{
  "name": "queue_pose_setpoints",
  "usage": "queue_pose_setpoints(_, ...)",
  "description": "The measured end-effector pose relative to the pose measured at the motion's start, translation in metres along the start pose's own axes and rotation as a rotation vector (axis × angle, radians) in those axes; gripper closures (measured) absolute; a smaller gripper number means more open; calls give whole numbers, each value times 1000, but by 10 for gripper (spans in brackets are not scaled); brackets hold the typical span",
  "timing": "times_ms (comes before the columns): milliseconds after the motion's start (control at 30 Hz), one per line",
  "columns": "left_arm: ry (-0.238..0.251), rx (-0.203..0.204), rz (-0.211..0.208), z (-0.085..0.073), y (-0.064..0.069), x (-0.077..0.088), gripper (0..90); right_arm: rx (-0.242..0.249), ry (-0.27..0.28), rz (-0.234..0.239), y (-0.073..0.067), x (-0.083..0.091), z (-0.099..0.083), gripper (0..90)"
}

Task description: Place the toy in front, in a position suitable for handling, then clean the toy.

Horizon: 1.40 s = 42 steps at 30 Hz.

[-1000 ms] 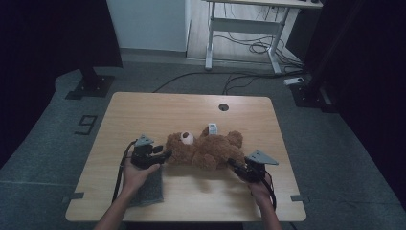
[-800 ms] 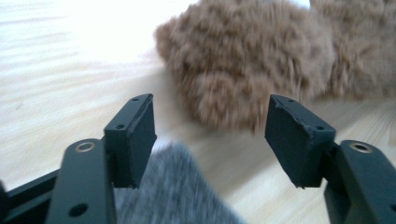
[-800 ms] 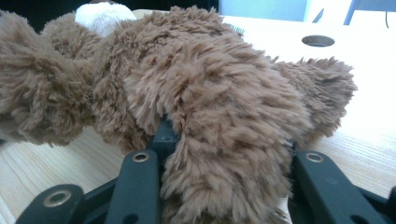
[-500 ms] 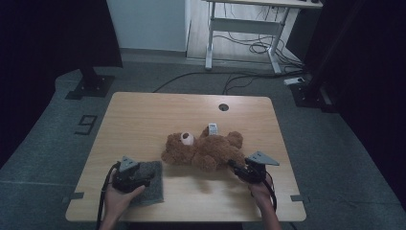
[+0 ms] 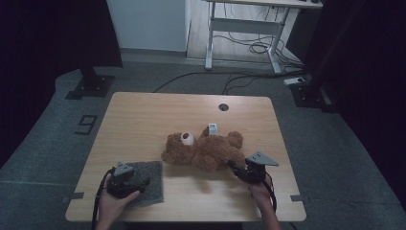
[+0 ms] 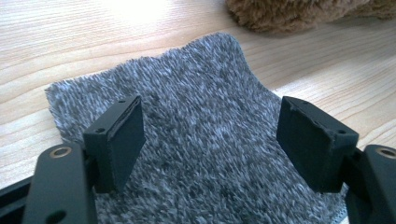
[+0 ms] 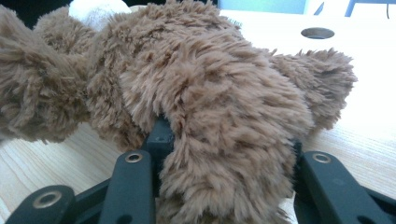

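A brown teddy bear (image 5: 203, 149) lies on its back in the middle of the wooden table (image 5: 143, 115). At the front left lies a grey fuzzy cloth (image 5: 152, 173). My left gripper (image 5: 138, 181) hovers low over that cloth (image 6: 201, 70). Its jaws have just been opening and stand wide, with nothing between them (image 6: 212, 112). My right gripper (image 5: 234, 166) is at the bear's right end. A furry leg (image 7: 224, 121) fills the gap between its jaws (image 7: 229, 154), which have just been opening a little and still press on it.
A white tag (image 5: 212, 128) sticks up from the bear. A round cable hole (image 5: 223, 107) sits near the table's far edge. Beyond the table stand a white desk frame (image 5: 239, 38) and loose cables on the floor (image 5: 249, 48).
My left gripper left the bear's head and moved toward the front left, down over the grey cloth, with its jaws wider. The right gripper stayed at the bear's leg.
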<state>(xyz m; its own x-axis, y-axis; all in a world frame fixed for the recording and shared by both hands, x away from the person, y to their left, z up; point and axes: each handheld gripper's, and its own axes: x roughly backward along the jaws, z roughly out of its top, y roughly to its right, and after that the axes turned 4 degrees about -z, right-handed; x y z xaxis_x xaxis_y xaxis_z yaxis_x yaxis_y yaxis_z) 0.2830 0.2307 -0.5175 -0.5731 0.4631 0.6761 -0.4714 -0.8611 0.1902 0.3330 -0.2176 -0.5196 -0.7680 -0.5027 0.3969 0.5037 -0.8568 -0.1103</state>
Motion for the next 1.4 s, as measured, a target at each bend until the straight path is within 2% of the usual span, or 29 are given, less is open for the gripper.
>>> queue_pose_setpoints(333, -15, -14, -4, -2, 2, -1, 223, 9, -12, -2, 0, 2, -4, 545)
queue_pose_setpoints(600, -24, -58, -15, -1, 17, -6, 210, 14, -13, -5, 0, 1, -4, 540)
queue_pose_setpoints(667, -57, -76, -13, -4, 22, -14, 203, 12, -13, -7, 0, 1, -4, 539)
queue_pose_setpoints(700, -57, -76, -13, -4, 22, -14, 203, 12, -13, -7, 0, 1, -4, 539)
queue_pose_setpoints(733, -79, -82, 1, -7, 23, -20, 206, 10, -11, -8, 0, 0, -4, 536)
queue_pose_setpoints(833, -86, -76, 12, -10, 22, -24, 216, 9, -11, -5, 1, -1, -4, 533)
queue_pose_setpoints(900, -82, -89, 43, -11, 24, -25, 266, 4, -11, -2, 2, -2, -4, 530)
queue_pose_setpoints(967, -76, -99, 50, -12, 24, -25, 314, 1, -10, -2, 2, -2, -5, 528)
queue_pose_setpoints(1100, -40, -93, 53, -14, 18, -23, 528, 0, -12, -3, 2, -2, -5, 523)
queue_pose_setpoints(1200, -31, -83, 40, -15, 13, -21, 630, 1, -13, -3, 2, -2, -5, 521)
queue_pose_setpoints(1300, -28, -78, 26, -15, 11, -20, 668, 0, -13, -3, 2, -2, -5, 519)
queue_pose_setpoints(1400, -10, -51, 1, -16, 7, -16, 725, 1, -14, -3, 2, -2, -5, 516)
